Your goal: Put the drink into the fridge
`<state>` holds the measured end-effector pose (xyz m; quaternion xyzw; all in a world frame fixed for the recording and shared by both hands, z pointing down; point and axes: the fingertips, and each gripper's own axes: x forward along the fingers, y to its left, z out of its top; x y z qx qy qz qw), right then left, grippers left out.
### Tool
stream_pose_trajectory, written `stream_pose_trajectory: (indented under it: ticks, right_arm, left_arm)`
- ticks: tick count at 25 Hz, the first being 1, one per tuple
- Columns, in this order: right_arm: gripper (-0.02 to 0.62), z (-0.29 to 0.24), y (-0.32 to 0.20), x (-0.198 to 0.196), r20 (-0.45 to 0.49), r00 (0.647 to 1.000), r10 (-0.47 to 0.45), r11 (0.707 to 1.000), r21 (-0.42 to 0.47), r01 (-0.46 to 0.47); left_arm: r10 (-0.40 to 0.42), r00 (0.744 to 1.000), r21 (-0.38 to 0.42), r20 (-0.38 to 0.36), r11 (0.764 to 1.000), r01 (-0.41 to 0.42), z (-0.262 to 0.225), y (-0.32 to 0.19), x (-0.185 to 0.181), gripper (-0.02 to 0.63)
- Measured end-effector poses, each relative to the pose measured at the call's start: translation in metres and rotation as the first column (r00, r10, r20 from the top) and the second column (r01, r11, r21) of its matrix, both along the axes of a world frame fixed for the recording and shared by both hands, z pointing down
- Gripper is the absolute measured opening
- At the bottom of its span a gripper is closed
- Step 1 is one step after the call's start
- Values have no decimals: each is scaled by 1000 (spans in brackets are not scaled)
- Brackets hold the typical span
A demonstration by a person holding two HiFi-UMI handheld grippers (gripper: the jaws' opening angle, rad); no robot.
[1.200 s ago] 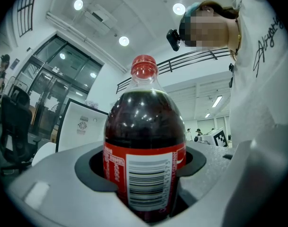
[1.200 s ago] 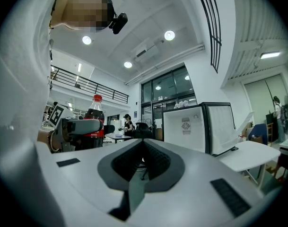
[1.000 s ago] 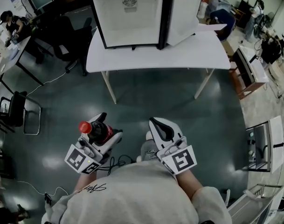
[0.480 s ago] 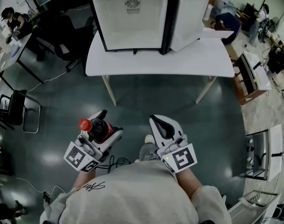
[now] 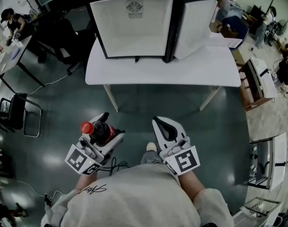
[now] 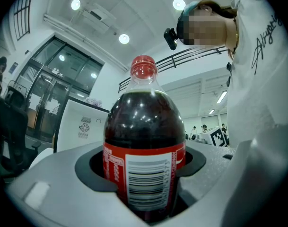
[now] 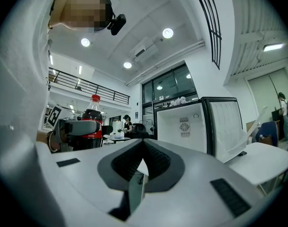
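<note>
Left tool (image 5: 110,126) clamped on cola bottle (image 5: 99,132), right tool (image 5: 159,124) closed & empty — both low by torso (image 5: 134,197).

The table (image 5: 162,72) stands ahead of you, well apart from both grippers. The fridge (image 5: 134,27) sits on the table's far left part, with its door (image 5: 196,25) swung out to the right. Low in front of you, the bottle (image 5: 97,130) sits between the jaws of your left gripper (image 5: 108,126). Your right gripper (image 5: 165,126) is to the right of it, near but not touching. A chair (image 5: 16,115) stands on the floor (image 5: 148,110) far off to your left
</note>
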<state>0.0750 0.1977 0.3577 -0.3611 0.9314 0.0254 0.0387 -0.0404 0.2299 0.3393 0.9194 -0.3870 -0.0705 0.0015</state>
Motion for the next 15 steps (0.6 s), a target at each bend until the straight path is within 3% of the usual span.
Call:
stream_pose_trajectory:
  ticks: [15]
  right_arm:
    - [12, -10, -68, 11, 9, 999, -36, 999, -2, 36]
  left_arm:
    - [-40, 999, -3, -1, 999, 40, -8, -63, 10, 324]
